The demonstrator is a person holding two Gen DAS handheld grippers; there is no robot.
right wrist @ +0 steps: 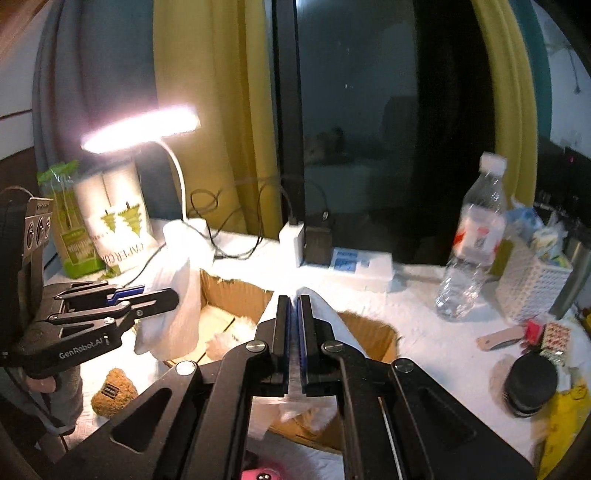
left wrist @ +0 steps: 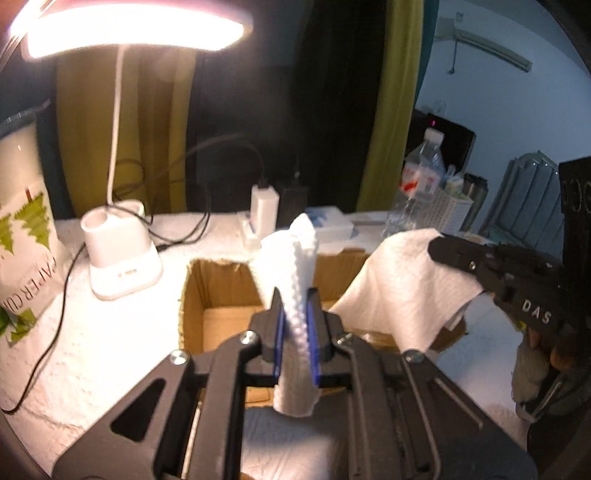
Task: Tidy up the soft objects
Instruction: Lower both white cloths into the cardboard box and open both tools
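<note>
A lit desk lamp (left wrist: 136,26) is the one strong light — its head blows out to glare and washes the white worktop (left wrist: 92,332) beneath. The window (right wrist: 369,147) behind is dark. Fisheye bending curves the edges — the bottle (right wrist: 472,236) blurs.

White, dimple-embossed paper towel (left wrist: 301,295); a second white towel (left wrist: 402,284) at right of frame. Brown cardboard box (left wrist: 221,291). Black hand-held gripper (right wrist: 294,306) with blue pads (right wrist: 303,332). White lamp (left wrist: 122,258), white textured table (left wrist: 110,332). Yellow-green curtain (right wrist: 218,110). Tan teddy (right wrist: 112,393) at lower left. Clear bottle (right wrist: 474,240), red-and-white label. Green-and-white tree-printed pack (right wrist: 118,218).
</note>
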